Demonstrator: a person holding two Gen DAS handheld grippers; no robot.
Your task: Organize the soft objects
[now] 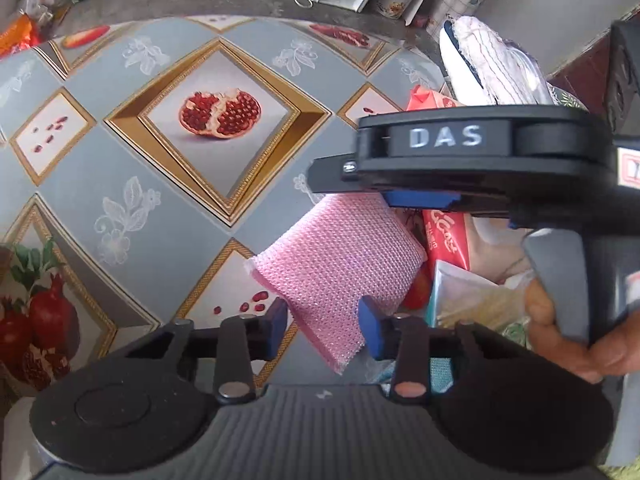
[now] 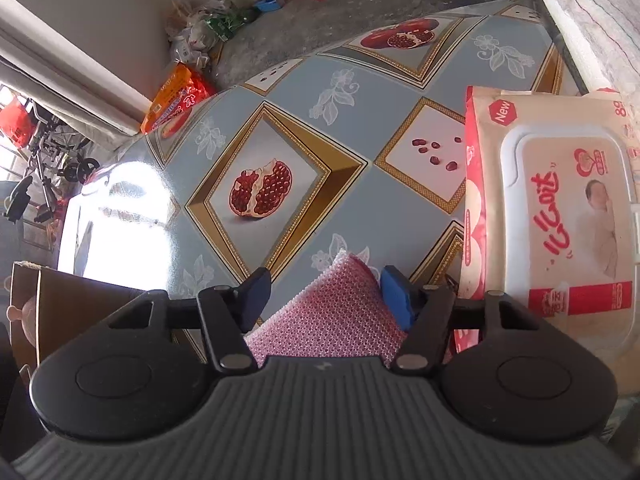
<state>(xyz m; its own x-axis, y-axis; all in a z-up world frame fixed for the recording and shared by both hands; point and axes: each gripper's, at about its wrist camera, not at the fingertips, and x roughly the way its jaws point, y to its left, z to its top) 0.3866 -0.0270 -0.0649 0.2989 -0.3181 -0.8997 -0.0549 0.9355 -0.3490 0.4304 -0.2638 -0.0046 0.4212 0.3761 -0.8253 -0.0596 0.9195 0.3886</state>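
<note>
A pink knitted sponge (image 1: 340, 256) hangs tilted above the pomegranate-print tablecloth (image 1: 120, 152), stretched between both tools. My left gripper (image 1: 323, 326) has its blue pads against the sponge's lower end, the right pad (image 1: 370, 332) pressed into its edge. In the right wrist view my right gripper (image 2: 326, 298) straddles the sponge (image 2: 332, 312) across its width, with the right pad (image 2: 396, 300) tight on its side. That tool's black frame (image 1: 480, 148) shows from the side in the left wrist view, clamped on the sponge's upper end.
A pack of baby wipes (image 2: 560, 220) lies on the table to the right. A striped white cloth (image 1: 492, 64) and other packets (image 1: 448, 240) are piled at the right. A hand (image 1: 560, 340) holds the right tool. A cardboard box (image 2: 40, 312) stands left.
</note>
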